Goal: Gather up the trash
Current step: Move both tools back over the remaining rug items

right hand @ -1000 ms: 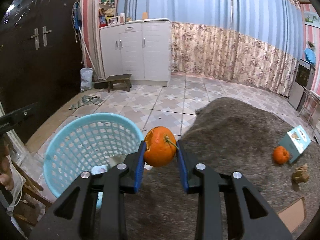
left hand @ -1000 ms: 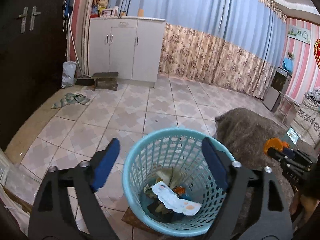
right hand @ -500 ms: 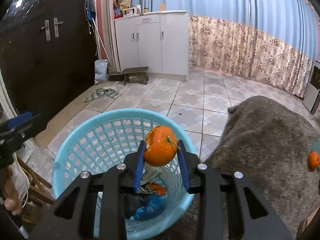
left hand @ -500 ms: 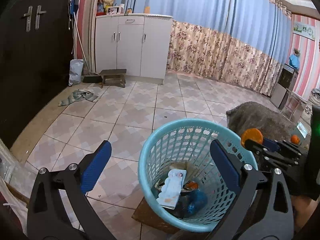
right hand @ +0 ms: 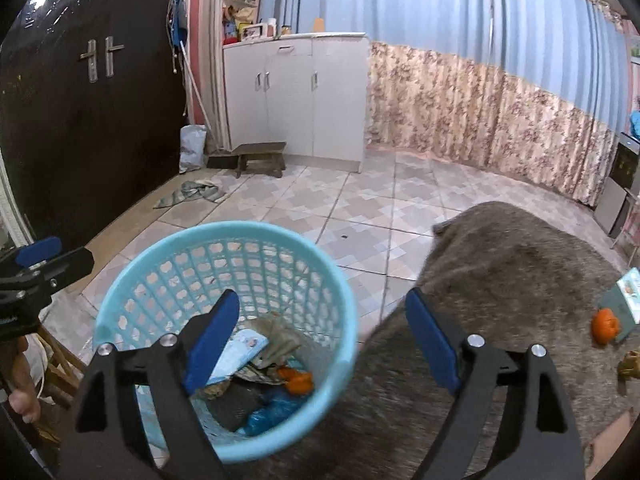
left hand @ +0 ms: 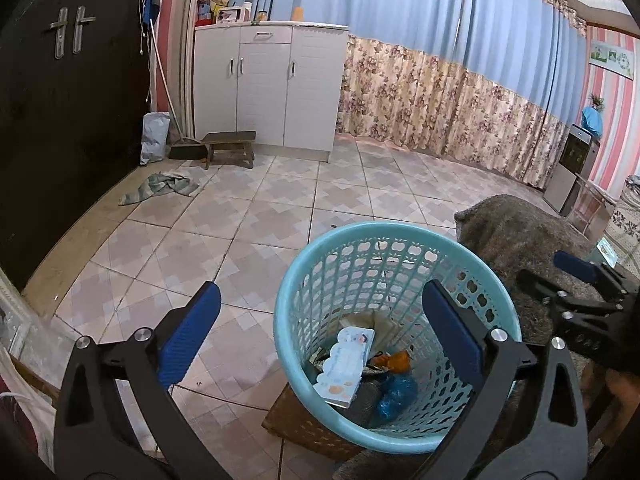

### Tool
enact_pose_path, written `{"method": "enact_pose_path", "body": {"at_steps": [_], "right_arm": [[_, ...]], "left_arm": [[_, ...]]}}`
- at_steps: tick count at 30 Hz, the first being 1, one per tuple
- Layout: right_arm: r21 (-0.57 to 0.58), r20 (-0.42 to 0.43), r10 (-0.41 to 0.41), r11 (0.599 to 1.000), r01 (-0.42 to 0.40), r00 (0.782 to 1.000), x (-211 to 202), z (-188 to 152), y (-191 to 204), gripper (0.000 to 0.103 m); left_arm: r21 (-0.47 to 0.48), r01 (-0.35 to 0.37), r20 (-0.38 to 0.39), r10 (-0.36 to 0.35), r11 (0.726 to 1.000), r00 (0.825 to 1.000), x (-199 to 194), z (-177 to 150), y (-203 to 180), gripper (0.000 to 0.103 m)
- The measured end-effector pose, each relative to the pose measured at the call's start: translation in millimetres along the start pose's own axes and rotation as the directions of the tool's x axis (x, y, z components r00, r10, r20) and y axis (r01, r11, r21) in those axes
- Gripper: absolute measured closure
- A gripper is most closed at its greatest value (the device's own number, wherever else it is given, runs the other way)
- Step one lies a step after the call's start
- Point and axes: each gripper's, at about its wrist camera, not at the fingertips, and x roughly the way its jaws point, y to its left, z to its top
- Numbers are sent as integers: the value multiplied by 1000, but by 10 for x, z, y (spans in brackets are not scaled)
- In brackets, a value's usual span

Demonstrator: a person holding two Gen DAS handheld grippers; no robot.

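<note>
Currently: basket (right hand: 224, 240), trash inside.
Right gripper (right hand: 320, 338) fingers opening, empty, above the rim for dropping; left gripper (left hand: 320, 332) spread, empty. Orange (right hand: 605, 324) on blanket (right hand: 500, 280), 3 o'clock.

A round light-blue plastic basket (right hand: 224, 240) with perforated lattice walls is seen standing upright beside the edge of a grey furry rug, and it is partly filled with trash: a flat white printed carton (left hand: 346, 364) leaned against the inner wall, crumpled blue plastic (left hand: 394, 396), dull paper scraps and an orange fruit piece (right hand: 298, 380). A second orange fruit (right hand: 605, 325) is seen lying on the rug, well apart from the basket and just beside a light-blue printed carton (right hand: 624, 292).
</note>
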Motion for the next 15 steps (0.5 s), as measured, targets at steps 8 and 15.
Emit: {"method": "enact_pose_path", "body": {"at_steps": [8, 15], "right_arm": [[7, 54, -79, 997, 79, 995, -475, -38, -480, 9], [37, 61, -173, 985, 171, 983, -903, -251, -1061, 8]], "left_arm": [[22, 16, 14, -16, 1000, 1000, -146, 32, -242, 6], [49, 49, 13, -50, 998, 999, -260, -25, -623, 5]]}}
